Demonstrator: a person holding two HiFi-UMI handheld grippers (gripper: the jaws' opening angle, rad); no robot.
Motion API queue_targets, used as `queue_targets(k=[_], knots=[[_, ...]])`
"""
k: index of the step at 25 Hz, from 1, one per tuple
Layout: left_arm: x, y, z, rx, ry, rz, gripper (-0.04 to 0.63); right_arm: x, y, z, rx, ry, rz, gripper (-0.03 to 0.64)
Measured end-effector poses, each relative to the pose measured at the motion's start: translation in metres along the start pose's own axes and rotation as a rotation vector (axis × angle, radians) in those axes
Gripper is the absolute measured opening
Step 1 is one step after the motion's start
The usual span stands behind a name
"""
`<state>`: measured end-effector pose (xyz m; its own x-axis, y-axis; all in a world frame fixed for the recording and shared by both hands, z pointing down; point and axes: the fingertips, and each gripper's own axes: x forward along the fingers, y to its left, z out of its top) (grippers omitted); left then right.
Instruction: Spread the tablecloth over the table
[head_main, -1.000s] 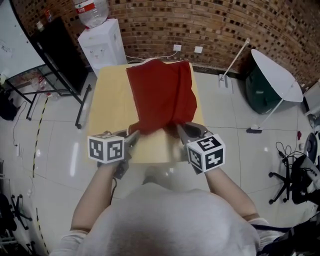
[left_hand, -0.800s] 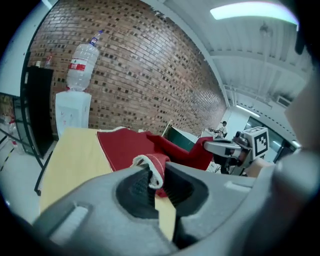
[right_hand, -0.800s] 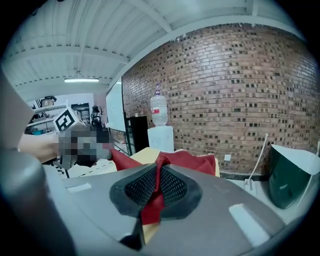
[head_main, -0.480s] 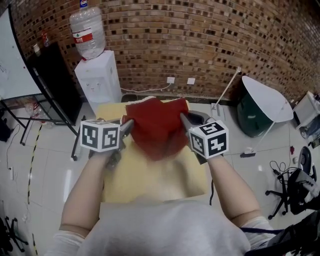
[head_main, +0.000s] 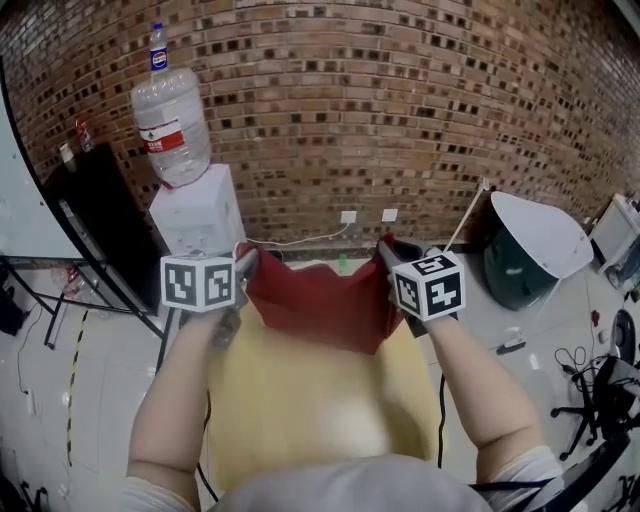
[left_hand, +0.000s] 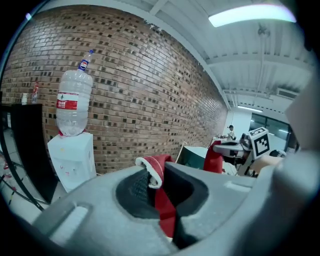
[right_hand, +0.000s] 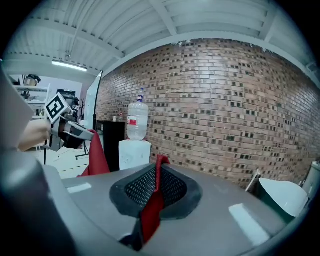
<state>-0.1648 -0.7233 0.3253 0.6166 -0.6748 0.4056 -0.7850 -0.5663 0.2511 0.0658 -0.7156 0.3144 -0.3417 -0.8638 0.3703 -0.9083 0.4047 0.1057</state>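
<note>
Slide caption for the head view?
Left gripper and right gripper hold a red tablecloth up over the yellow table.

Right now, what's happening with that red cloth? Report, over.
Left gripper shut on cloth. Right gripper likewise. Cloth held up over table, not yet spread. Nothing seen in the way.

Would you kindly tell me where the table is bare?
The yellow table is bare between the hanging red tablecloth and the person's body. The far end is crowded: left gripper and right gripper hold the cloth there.
</note>
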Motion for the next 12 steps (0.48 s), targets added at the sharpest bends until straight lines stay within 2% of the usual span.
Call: queue_targets(k=[3,6,10,12], knots=[[0.018,0.031,0.026,-0.006,-0.022,0.038,0.009,0.028,-0.027,0.018,-0.006,-0.011,-0.032,0.008],[0.029,0.066,0.043,-0.024,-0.029,0.092,0.009,0.055,-0.053,0.037,0.037,-0.031,-0.043,0.008],[0.044,0.113,0.037,-0.062,-0.007,0.175,0.009,0.093,-0.079,0.04,0.091,-0.045,-0.042,0.008],[0.056,0.129,0.03,-0.078,0.009,0.19,0.009,0.112,-0.088,0.036,0.098,-0.04,-0.039,0.008]])
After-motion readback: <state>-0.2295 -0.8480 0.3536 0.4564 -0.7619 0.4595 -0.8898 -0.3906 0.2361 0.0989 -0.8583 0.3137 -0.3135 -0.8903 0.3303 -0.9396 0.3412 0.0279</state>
